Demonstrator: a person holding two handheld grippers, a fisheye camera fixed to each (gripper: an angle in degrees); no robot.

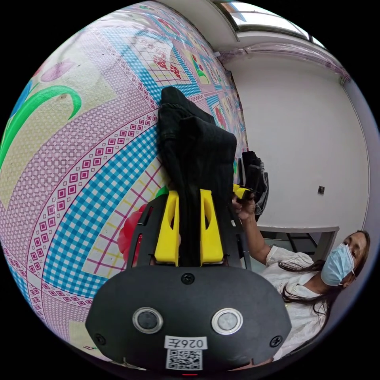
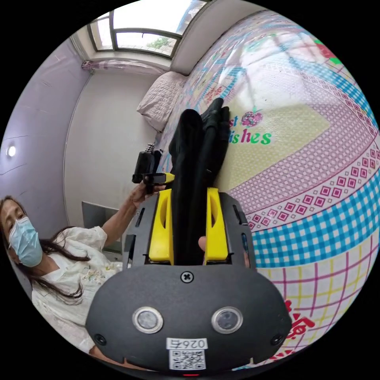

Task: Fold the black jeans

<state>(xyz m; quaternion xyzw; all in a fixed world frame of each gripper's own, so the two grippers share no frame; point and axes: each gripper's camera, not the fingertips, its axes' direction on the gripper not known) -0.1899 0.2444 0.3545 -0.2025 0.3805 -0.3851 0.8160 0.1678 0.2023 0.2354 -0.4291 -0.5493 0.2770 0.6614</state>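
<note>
The black jeans (image 1: 194,146) hang bunched over a patterned bed cover (image 1: 79,158). In the left gripper view my left gripper (image 1: 189,194) is shut on a thick fold of the jeans, its yellow jaws pressing both sides. The right gripper (image 1: 241,192) shows just beyond the cloth, held in a hand. In the right gripper view my right gripper (image 2: 189,192) is likewise shut on the black jeans (image 2: 198,146), which run away from the jaws toward the bed cover (image 2: 308,158). The left gripper (image 2: 152,174) appears behind the cloth, in the person's other hand.
A person in a white top (image 1: 301,293) stands beside the bed, holding both grippers. A pillow (image 2: 160,99) lies at the head of the bed. White walls (image 1: 308,130), a window (image 2: 138,27) and a grey table (image 1: 316,233) lie behind.
</note>
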